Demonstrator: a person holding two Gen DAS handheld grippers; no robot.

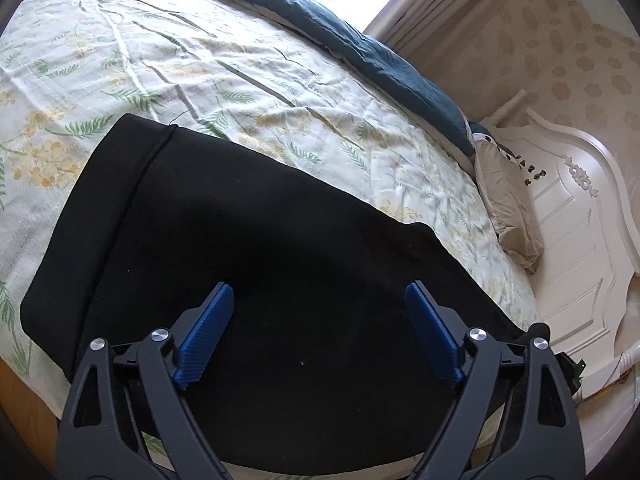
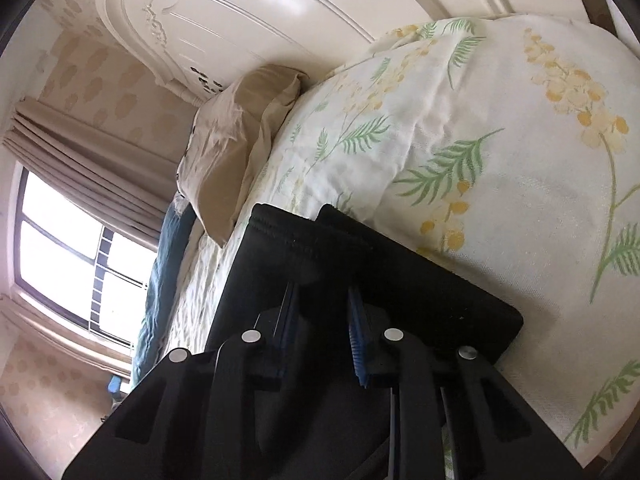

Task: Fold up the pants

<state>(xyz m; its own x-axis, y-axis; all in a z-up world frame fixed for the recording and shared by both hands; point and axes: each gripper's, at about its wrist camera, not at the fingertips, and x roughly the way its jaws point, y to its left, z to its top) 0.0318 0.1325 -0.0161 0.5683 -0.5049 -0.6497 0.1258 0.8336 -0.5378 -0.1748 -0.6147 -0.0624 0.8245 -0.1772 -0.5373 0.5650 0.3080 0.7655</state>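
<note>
Black pants [image 1: 240, 240] lie flat on the floral bed sheet [image 1: 180, 72], reaching from the near bed edge toward the headboard side. My left gripper [image 1: 320, 300] hovers just above the pants with its blue pads [image 1: 206, 336] wide apart and nothing between them. In the right wrist view the pants [image 2: 400, 288] end in two cuffs [image 2: 304, 232] lying on the sheet [image 2: 500, 168]. My right gripper [image 2: 322, 300] sits low over the cloth with its pads [image 2: 355, 344] close together and black fabric bunched between them.
A dark teal blanket [image 1: 360, 52] runs along the far side of the bed. A beige pillow [image 1: 508, 208] leans on the white headboard [image 1: 580, 216]. A window and curtain [image 2: 80, 184] stand beyond the bed. The wooden bed edge [image 1: 24, 392] is at lower left.
</note>
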